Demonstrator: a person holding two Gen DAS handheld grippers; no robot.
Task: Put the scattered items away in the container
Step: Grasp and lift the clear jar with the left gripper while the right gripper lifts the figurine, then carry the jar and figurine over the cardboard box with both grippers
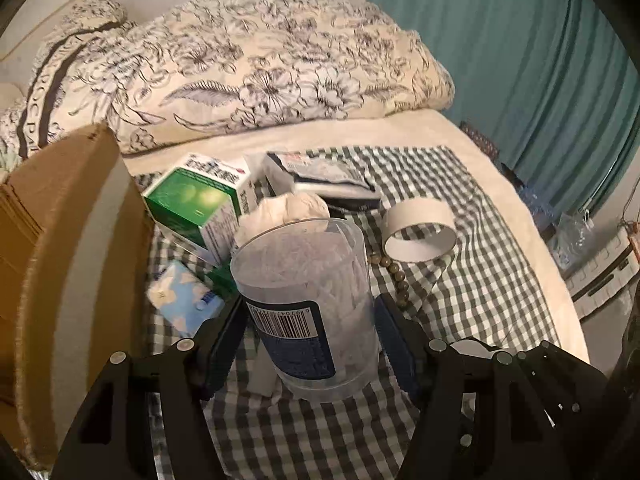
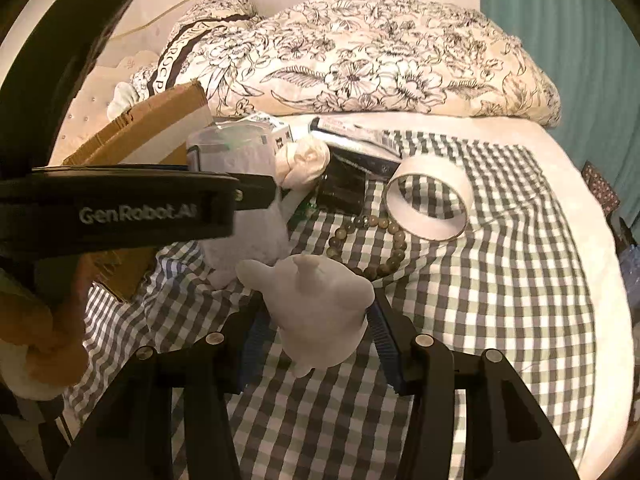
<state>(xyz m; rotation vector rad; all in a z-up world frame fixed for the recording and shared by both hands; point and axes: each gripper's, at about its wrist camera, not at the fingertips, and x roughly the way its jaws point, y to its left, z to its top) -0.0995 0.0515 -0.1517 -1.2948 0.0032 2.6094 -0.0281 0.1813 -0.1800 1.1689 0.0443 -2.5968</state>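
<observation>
the cloth [image 2: 500, 240] is checked green-grey and white. the duvet [image 1: 260, 64] at twelve o'clock is cream with black flowers. the curtain [image 1: 540, 60] at two o'clock is teal. the carton [image 1: 192, 204] is green and white, the cardboard box [image 1: 72, 240] at nine o'clock brown, the beads [image 2: 384, 240] olive, the tape ring [image 2: 432, 200] white, the soft toy [image 2: 316, 308] white.
</observation>
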